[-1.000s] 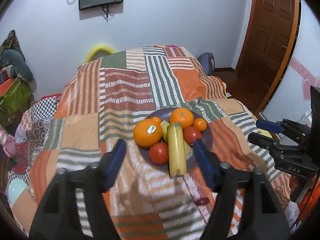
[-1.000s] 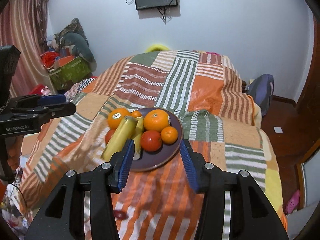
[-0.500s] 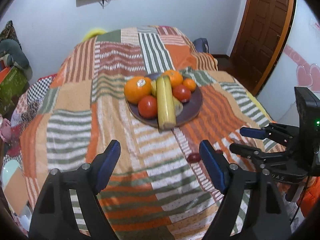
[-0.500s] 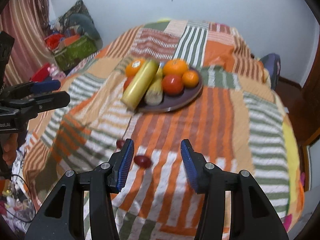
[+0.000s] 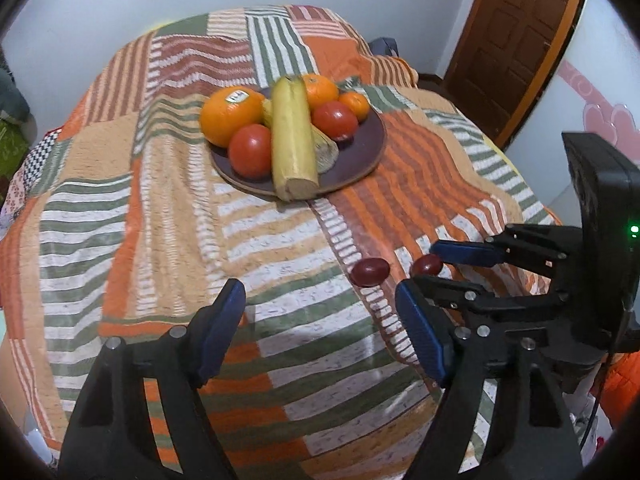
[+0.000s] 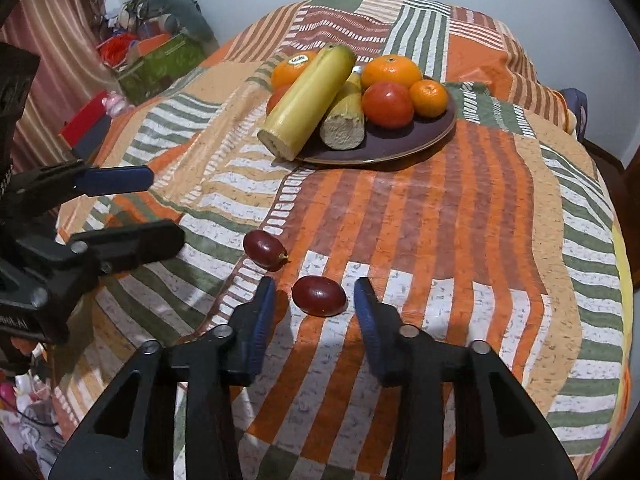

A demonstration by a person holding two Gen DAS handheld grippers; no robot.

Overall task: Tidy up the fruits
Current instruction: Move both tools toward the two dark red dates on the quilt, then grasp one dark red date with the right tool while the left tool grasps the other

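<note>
Two dark red grapes lie on the striped blanket. In the right wrist view one grape (image 6: 319, 296) sits between the pads of my right gripper (image 6: 316, 306). Its jaws are closing, with a thin gap still showing on each side of the grape. The other grape (image 6: 264, 244) lies just beyond, to the left. My left gripper (image 5: 320, 320) hovers over bare blanket, its jaws closing a little with nothing between them. The second grape (image 5: 370, 273) is just ahead of its right finger. Farther back a dark plate (image 5: 360, 168) holds oranges (image 5: 230, 114), tomatoes (image 5: 250, 150) and a long yellow cut stalk (image 5: 292, 132).
The patchwork blanket (image 6: 460, 220) covers a bed that drops off at the near and right sides. A wooden door (image 5: 512, 40) stands at the far right. Boxes and bags (image 6: 160, 56) are piled beside the bed on the left. The left gripper (image 6: 160, 208) sits close to the far grape.
Both grippers have sunk toward the blanket and tilted down, so the plate has slid up the views. The right jaws have narrowed around a grape.
</note>
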